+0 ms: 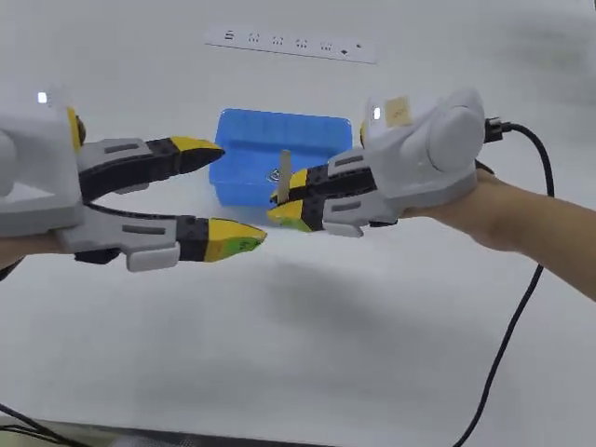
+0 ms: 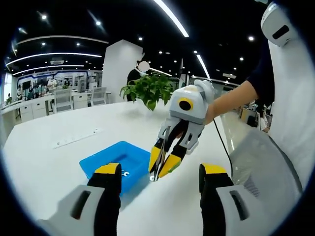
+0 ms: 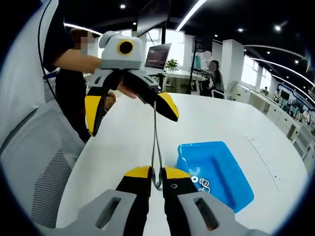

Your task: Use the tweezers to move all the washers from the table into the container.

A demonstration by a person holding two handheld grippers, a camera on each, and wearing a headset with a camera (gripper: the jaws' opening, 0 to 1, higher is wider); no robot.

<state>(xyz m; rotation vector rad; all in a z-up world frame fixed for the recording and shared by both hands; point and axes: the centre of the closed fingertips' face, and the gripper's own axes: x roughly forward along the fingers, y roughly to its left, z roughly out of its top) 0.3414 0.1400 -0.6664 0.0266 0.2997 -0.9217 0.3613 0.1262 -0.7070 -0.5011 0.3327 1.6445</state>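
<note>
washers (image 3: pixel 201 183) are lying in the blue container (image 3: pixel 224 162) (several, bunched in one corner); i'm judging the job nearly done, my right gripper (image 3: pixel 156 172) pinching the tweezers (image 3: pixel 155 132) at its edge, my left gripper (image 1: pixel 237 194) hanging spread.

The container (image 1: pixel 244 140) is a flat blue box, open on top. A few small silver washers (image 3: pixel 201 182) lie inside it, near one corner. The thin metal tweezers (image 3: pixel 156 137) are right by the container's edge, squeezed in the right gripper (image 3: pixel 157 175).
</note>
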